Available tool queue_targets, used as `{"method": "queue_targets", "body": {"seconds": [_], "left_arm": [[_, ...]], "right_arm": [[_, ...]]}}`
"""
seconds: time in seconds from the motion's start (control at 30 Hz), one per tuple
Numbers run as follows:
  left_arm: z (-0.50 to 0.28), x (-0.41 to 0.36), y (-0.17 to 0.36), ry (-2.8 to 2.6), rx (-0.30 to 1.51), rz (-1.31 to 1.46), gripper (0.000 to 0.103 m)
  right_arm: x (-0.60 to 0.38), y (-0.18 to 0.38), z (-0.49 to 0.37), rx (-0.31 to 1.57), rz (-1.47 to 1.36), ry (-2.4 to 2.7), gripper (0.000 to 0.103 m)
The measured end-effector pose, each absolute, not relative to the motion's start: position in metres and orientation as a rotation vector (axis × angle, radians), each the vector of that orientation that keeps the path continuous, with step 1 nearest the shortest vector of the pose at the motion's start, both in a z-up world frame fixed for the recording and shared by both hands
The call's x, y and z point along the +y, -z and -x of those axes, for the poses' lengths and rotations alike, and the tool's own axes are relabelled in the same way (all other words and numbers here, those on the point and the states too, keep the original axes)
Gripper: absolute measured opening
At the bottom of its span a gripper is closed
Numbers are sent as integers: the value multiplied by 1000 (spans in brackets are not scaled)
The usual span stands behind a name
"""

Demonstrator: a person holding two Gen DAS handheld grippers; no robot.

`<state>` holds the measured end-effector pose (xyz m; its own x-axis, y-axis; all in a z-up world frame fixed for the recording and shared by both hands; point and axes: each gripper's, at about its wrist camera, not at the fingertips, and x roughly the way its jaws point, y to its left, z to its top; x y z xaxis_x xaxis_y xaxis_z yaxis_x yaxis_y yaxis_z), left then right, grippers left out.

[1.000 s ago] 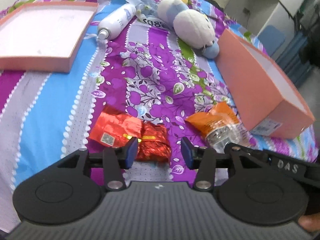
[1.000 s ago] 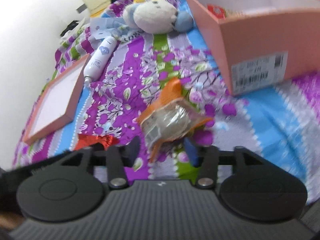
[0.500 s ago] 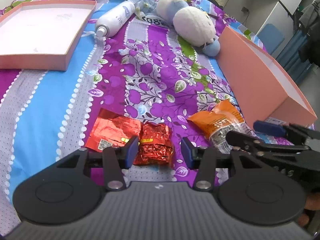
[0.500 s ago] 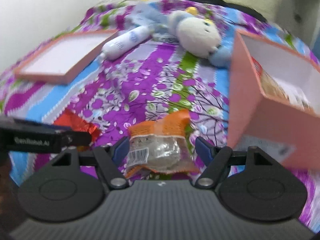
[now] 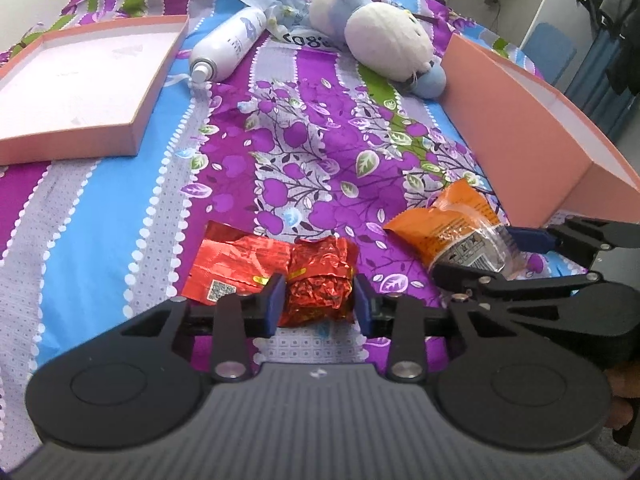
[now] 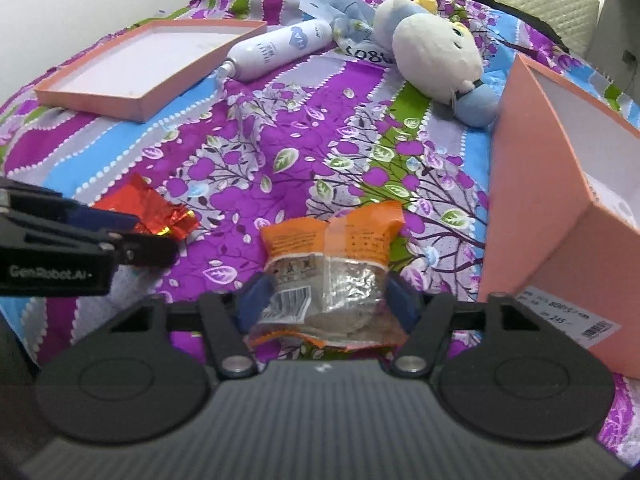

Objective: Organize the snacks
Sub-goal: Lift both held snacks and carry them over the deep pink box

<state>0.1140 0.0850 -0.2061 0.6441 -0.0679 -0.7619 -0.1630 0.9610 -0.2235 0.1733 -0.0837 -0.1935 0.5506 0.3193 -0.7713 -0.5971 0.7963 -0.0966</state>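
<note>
Beyond both snacks (image 5: 320, 280) lie bottle (image 5: 230, 50), plush (image 5: 384, 46).

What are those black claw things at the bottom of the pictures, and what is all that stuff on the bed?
Those are two grabbers that a person holds, one in each hand. Each has a small camera looking along its two fingers, so one picture is from the left hand's grabber and one from the right.

The left gripper has just been closing round a crinkly red snack packet; its blue pads sit right against the sides. The right gripper has been closing round an orange snack bag and seems to touch it too.

On the flowery bedspread also lie a white spray bottle, a plush toy, a shallow pink box lid and a deep pink box, probably where the snacks go.
</note>
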Motion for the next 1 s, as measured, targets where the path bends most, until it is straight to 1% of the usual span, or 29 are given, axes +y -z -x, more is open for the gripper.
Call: {"method": "queue_targets", "body": {"seconds": [0.07, 0.17, 0.37, 0.5, 0.77, 1.0], "left_arm": [[-113, 85, 204, -55, 871, 298, 41], [-111, 84, 197, -59, 862, 312, 41], [-108, 82, 171, -67, 834, 329, 41], [-107, 78, 145, -69, 806, 351, 41], [-115, 59, 83, -33, 716, 321, 41], [-146, 33, 30, 31, 616, 307, 41]], "right_arm": [[-86, 191, -174, 834, 351, -555, 54], [-93, 183, -175, 846, 305, -552, 50], [-111, 160, -167, 841, 187, -523, 49], [-119, 135, -160, 821, 118, -503, 49], [-140, 84, -162, 724, 29, -472, 49], [-167, 46, -174, 630, 5, -422, 49]]}}
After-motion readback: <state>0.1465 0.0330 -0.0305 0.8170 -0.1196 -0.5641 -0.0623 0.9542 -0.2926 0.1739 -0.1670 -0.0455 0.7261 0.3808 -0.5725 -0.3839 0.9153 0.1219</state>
